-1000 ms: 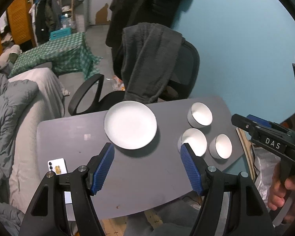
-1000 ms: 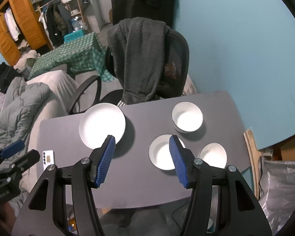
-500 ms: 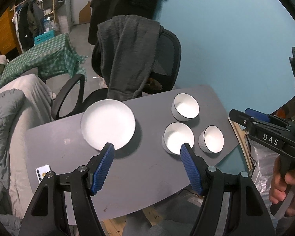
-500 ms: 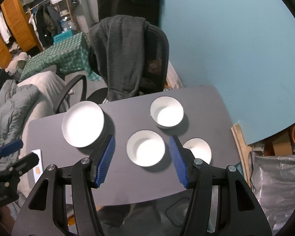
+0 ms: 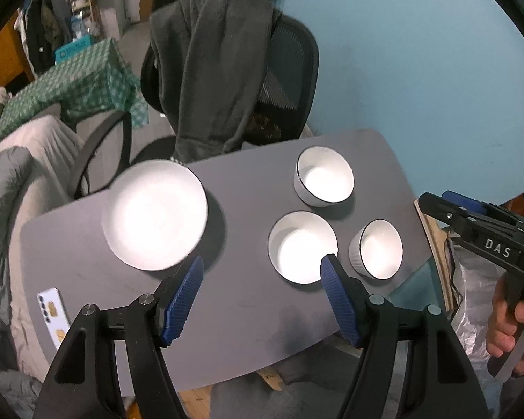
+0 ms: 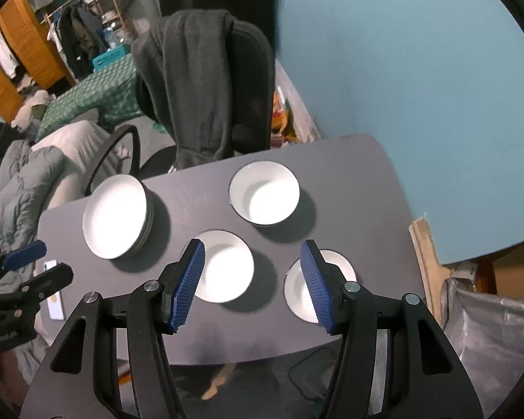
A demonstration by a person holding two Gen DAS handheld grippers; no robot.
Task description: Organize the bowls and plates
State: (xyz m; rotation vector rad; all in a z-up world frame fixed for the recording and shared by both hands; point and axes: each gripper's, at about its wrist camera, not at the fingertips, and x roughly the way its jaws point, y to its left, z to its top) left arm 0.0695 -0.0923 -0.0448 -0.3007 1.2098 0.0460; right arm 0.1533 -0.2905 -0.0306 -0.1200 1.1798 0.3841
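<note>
A stack of white plates (image 5: 154, 213) (image 6: 117, 221) sits at the left of a grey table (image 5: 227, 300). Three white bowls stand to the right: a far bowl (image 5: 324, 181) (image 6: 263, 197), a middle bowl (image 5: 302, 246) (image 6: 223, 270) and a small ribbed bowl (image 5: 375, 253) (image 6: 305, 288) near the right edge. My left gripper (image 5: 262, 293) is open and empty, above the table's near side. My right gripper (image 6: 253, 284) is open and empty, above the middle and small bowls; it also shows at the right of the left wrist view (image 5: 471, 223).
A white phone (image 5: 54, 316) lies at the table's near left corner. An office chair (image 5: 283, 80) with a grey garment draped on it stands behind the table. A bed with grey bedding (image 5: 3, 188) is to the left. The blue wall (image 5: 419, 52) is on the right.
Both views have shifted: the plates and bowls now sit lower and nearer in each frame. Both grippers stay open and empty. Nothing on the table has moved.
</note>
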